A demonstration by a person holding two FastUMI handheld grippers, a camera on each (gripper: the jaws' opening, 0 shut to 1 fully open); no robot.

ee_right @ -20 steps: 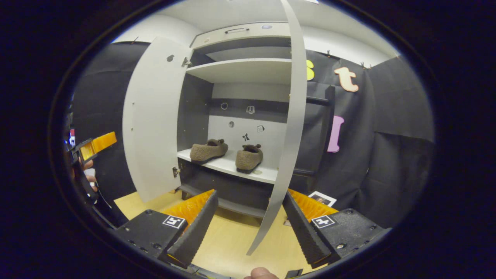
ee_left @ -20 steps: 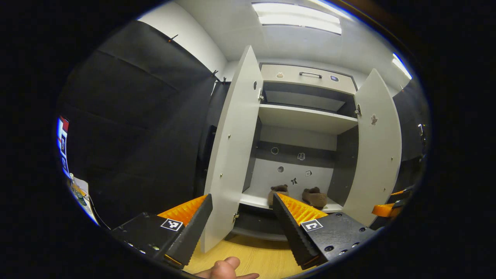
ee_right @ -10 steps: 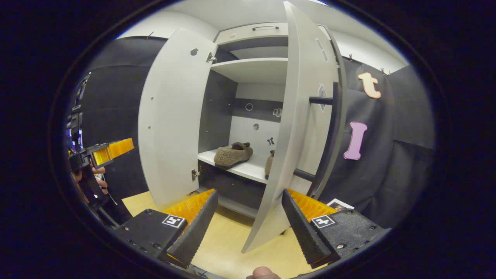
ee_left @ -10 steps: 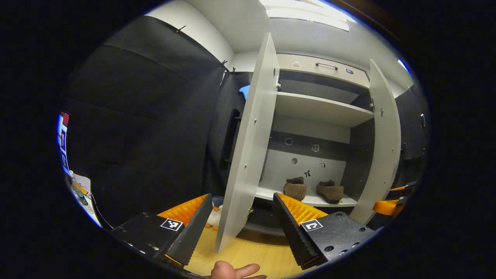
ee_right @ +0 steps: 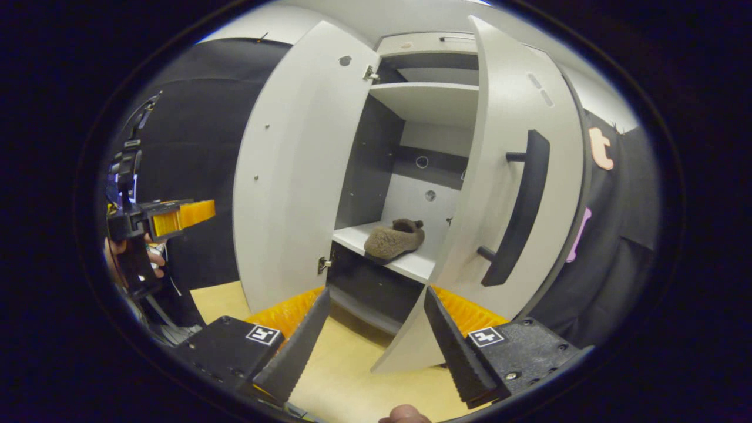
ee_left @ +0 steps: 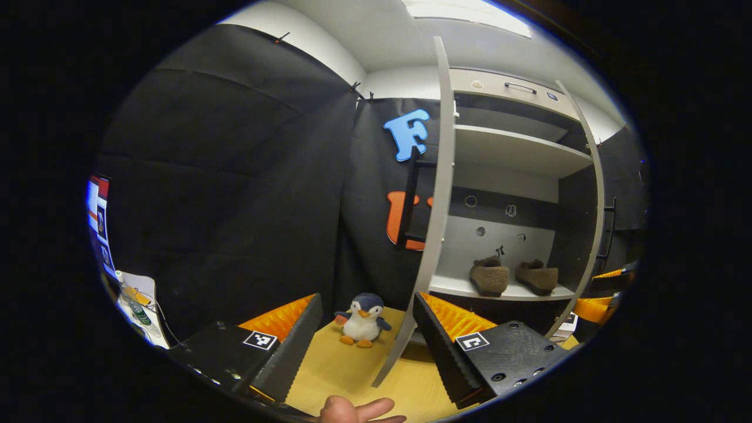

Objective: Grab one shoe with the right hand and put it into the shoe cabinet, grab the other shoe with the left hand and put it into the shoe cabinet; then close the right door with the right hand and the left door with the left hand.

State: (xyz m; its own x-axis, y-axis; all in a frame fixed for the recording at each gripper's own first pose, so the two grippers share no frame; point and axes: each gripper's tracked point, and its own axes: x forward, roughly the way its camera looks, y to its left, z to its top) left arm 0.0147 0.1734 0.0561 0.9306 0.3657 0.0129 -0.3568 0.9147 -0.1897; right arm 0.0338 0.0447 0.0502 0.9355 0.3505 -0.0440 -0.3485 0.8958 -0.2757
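Wooden floor (ee_right: 352, 376) is lying bare beneath both grippers, left gripper (ee_left: 367, 343) and right gripper (ee_right: 370, 335), jaws spread and holding nothing. Each has been swinging outward to its door's outer face: left door (ee_left: 432, 235) now edge-on, right door (ee_right: 505, 194) showing its handle (ee_right: 520, 211). Farther in, both shoes (ee_left: 511, 276) are sitting on the cabinet's lower shelf (ee_left: 499, 292), so only closing remains.

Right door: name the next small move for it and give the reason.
Probably bring the right gripper onto the outer face of the right door and push it toward the cabinet. Both shoes already sit on the shelf, both doors stand open, and the gripper is open and empty beside that door.
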